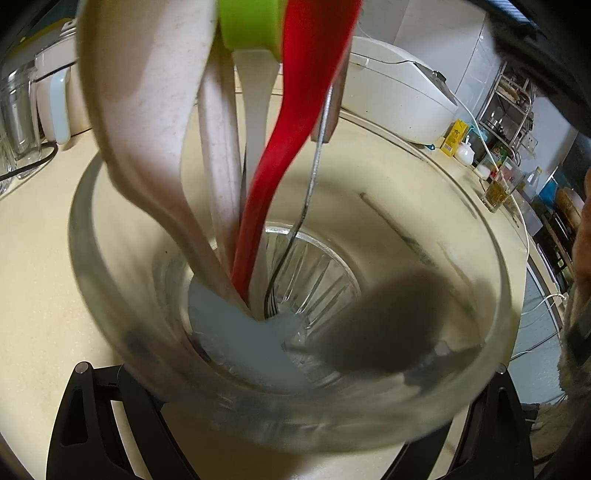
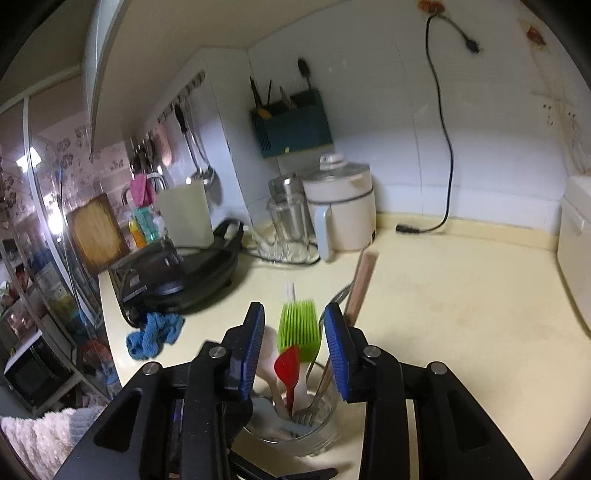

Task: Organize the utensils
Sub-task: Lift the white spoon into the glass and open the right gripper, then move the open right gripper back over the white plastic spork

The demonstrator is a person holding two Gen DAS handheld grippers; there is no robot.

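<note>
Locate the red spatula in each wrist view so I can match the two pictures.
Left wrist: the red spatula runs from top centre down into the glass jar, head up.
Right wrist: low centre, its red head between the blue pads, above the jar.
Shared landmark: the green silicone brush beside it.

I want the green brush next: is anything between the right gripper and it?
Nothing blocks it outright. The green brush head stands clear above the glass jar, beyond the right gripper and its open pads. The red spatula overlaps its lower edge on the near side, so a low grip might catch both.
</note>
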